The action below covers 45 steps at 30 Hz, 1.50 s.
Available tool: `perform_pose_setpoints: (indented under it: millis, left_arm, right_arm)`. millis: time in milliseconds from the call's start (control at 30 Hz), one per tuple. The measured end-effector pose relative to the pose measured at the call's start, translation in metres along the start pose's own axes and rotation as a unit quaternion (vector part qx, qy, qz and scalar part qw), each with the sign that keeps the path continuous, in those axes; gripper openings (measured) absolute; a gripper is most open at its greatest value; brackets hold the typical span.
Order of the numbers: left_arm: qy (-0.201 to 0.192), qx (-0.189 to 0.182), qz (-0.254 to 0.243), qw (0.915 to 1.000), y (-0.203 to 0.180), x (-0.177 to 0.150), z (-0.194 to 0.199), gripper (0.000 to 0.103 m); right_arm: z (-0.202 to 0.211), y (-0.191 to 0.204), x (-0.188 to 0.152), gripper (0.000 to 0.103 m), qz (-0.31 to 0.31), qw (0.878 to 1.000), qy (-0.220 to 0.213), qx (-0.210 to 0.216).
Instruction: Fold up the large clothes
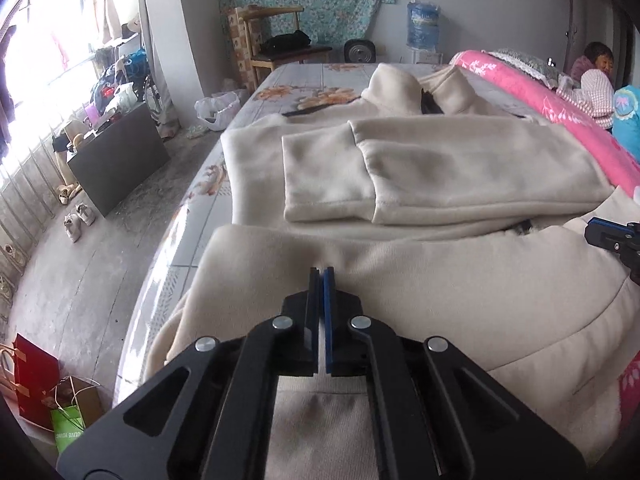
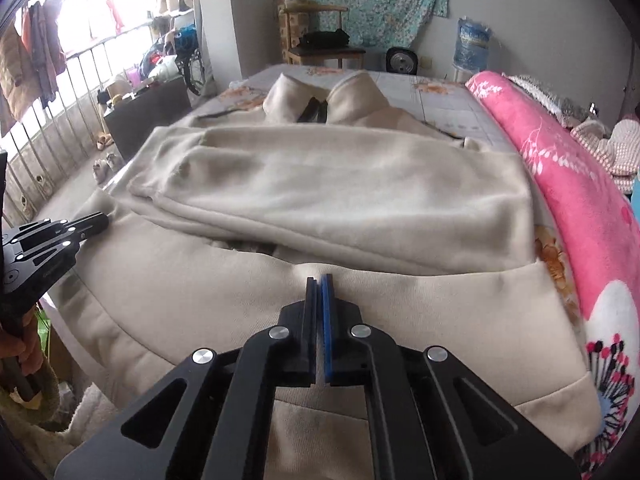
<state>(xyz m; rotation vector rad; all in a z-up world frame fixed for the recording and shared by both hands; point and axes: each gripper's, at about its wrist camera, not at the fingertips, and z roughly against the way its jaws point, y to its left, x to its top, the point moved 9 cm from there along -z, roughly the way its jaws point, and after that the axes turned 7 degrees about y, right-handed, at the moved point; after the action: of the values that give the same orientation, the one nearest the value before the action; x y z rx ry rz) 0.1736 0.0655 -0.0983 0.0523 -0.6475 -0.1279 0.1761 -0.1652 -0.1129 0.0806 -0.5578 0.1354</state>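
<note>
Two grippers press into the near hem of a cream coat [image 1: 440, 168] spread on a bed [image 1: 312, 76]. The left gripper [image 1: 322, 270] has its jaws clenched together with a pinch of the coat's hem puckered at their tips; the cloth wrinkles toward the blue pad. The right gripper [image 2: 320, 278] is likewise clenched, its tips dug into a crease of the same hem, further along toward the pink blanket [image 2: 568, 184].

In the left wrist view the right gripper shows at the coat's right edge; in the right wrist view the left gripper shows at the coat's left edge, held by a hand [image 2: 18, 352] low at that side.

The coat lies flat, collar [image 2: 316, 100] at the far end and open, showing a dark lining. Both sleeves are folded across the coat's middle, one over the other, cuffs toward the left edge. The near hem is turned up in a thick band just before the sleeves.

Beyond the coat's collar stand a wooden chair [image 1: 280, 48] with dark cloth on it and a water jug [image 1: 424, 24]. Right of the coat, behind the blanket, a person [image 1: 596, 80] sits.
</note>
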Motion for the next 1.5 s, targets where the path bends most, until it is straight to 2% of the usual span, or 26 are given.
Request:
perform_pose_setpoints:
  millis: [67,233,367,433,533,667,733,833,933,1000,1067,1167,1200,1233,1300,1433,1500]
  left_arm:
    - [-0.007,0.011,-0.008,0.9999,-0.001,0.001,0.004,0.001]
    - [-0.036,0.011,-0.001,0.9993,0.004,0.012,0.018,0.001]
    - [-0.016,0.019,-0.007,0.9997,0.001,0.006,-0.006,0.001]
    - [-0.022,0.035,-0.022,0.9989,-0.003,0.005,-0.006,0.001]
    - [-0.022,0.040,-0.026,0.9986,-0.003,0.005,-0.007,0.001]
    - [-0.022,0.044,-0.029,0.9984,-0.003,0.005,-0.007,0.001]
    - [-0.023,0.044,-0.030,0.9983,-0.003,0.005,-0.007,0.001]
    - [-0.022,0.044,-0.030,0.9984,-0.003,0.005,-0.007,0.001]
    - [-0.021,0.037,-0.026,0.9988,-0.002,0.004,-0.007,0.001]
    - [-0.019,0.029,-0.024,0.9991,-0.001,0.003,-0.006,0.002]
    - [-0.020,0.001,-0.024,0.9995,0.001,0.002,-0.004,0.004]
    - [-0.018,-0.094,0.024,0.9952,0.015,-0.005,0.010,0.004]
    - [-0.018,-0.105,0.038,0.9936,0.023,-0.010,0.014,0.004]
    - [-0.010,-0.097,0.042,0.9944,0.031,-0.015,0.011,0.004]
    - [0.004,-0.042,0.050,0.9979,0.056,-0.025,0.001,0.002]
    - [-0.007,-0.054,0.107,0.9928,0.089,-0.020,0.008,0.002]
    - [-0.019,-0.001,0.117,0.9930,0.105,-0.016,0.013,0.002]
  right_arm:
    - [0.004,0.001,0.000,0.002,-0.006,1.000,-0.005,0.003]
    - [0.022,0.002,0.015,0.002,0.006,0.999,-0.037,-0.012]
    - [-0.007,0.000,0.011,0.002,0.006,1.000,-0.020,-0.020]
    - [-0.006,0.001,0.011,0.002,0.014,0.999,-0.029,-0.027]
    - [0.003,-0.005,0.011,0.003,0.009,0.999,-0.025,-0.036]
    - [0.042,-0.012,0.018,0.007,-0.027,0.998,-0.061,0.005]
    - [0.055,0.001,0.020,0.007,-0.011,0.997,-0.072,0.030]
    - [0.046,0.040,0.014,0.007,0.036,0.994,-0.045,0.090]
    - [0.017,0.070,0.005,0.007,0.077,0.992,-0.009,0.100]
    - [-0.007,0.075,0.001,0.005,0.087,0.993,0.012,0.082]
    - [-0.012,0.074,0.008,0.003,0.091,0.993,0.000,0.076]
    - [-0.013,0.072,0.009,0.002,0.078,0.994,0.005,0.081]
    - [-0.013,0.071,0.008,0.002,0.080,0.993,0.002,0.081]
    - [-0.013,0.072,0.007,0.002,0.081,0.993,-0.001,0.081]
    - [-0.013,0.070,0.007,0.002,0.076,0.993,0.000,0.086]
    - [-0.014,0.068,0.008,0.002,0.066,0.993,0.002,0.100]
    - [-0.014,0.067,0.008,0.002,0.060,0.993,0.001,0.106]
